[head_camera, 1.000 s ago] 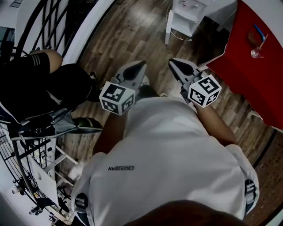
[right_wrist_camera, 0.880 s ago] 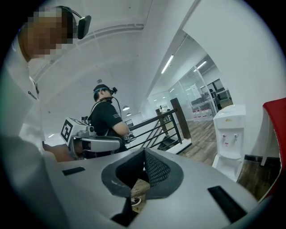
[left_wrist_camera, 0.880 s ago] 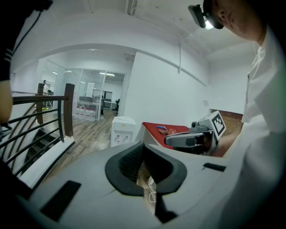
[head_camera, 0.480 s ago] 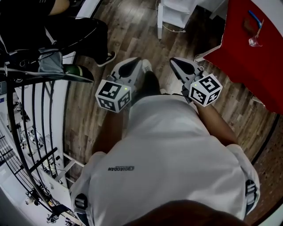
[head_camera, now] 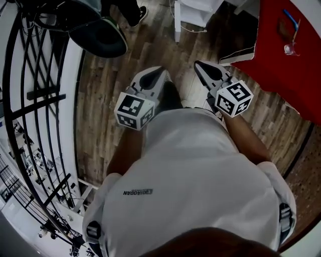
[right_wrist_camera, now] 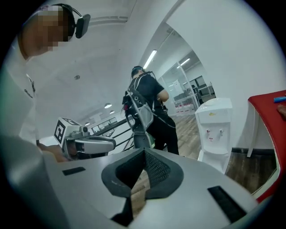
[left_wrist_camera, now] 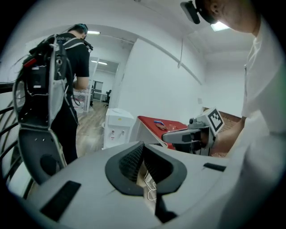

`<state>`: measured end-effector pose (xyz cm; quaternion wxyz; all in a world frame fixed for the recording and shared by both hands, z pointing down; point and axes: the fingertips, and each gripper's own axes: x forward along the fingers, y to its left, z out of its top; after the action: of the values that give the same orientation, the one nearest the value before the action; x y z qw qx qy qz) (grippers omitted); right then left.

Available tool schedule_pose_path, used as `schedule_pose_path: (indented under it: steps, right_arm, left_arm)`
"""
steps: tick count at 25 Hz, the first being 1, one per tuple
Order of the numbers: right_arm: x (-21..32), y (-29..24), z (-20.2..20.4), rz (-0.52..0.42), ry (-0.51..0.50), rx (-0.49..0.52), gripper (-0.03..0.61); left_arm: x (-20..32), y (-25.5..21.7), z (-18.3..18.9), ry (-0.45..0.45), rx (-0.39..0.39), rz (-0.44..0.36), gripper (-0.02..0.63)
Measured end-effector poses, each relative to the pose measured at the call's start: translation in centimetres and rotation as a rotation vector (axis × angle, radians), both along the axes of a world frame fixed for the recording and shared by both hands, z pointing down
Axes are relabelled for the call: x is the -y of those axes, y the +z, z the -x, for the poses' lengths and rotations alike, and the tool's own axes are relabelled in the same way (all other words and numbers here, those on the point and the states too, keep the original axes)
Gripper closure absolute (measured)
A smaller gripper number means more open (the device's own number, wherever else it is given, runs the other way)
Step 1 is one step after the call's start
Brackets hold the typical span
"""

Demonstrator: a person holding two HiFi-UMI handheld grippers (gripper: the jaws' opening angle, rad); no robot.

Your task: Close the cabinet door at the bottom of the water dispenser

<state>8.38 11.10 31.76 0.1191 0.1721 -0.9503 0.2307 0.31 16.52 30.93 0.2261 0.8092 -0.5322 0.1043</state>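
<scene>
The left gripper (head_camera: 159, 74) and right gripper (head_camera: 199, 66) are being held mid-frame, jaws pressed together on nothing, likely for pushing. The water dispenser (head_camera: 194, 11) is being kept in view, top centre, well apart.

White water dispenser (right_wrist_camera: 214, 129), red table (head_camera: 281, 75)

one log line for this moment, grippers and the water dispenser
phase: pre-contact | left gripper: shut, empty | right gripper: shut, empty | white floor-standing water dispenser: ahead, untouched | cabinet door: not visible
</scene>
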Motion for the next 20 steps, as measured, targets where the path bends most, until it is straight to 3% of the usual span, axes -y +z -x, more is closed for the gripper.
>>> schedule_pose_path:
  steps: [13, 20]
  right_arm:
    - [10.0, 3.6, 7.5, 0.049, 0.081, -0.138, 0.571]
    - [14.0, 7.4, 9.4, 0.091, 0.146, -0.218, 0.571]
  left_arm:
    - [9.7, 3.3, 9.8, 0.022, -0.010, 0.054, 0.621]
    - [14.3, 5.1, 12.6, 0.114, 0.018, 0.076, 0.621]
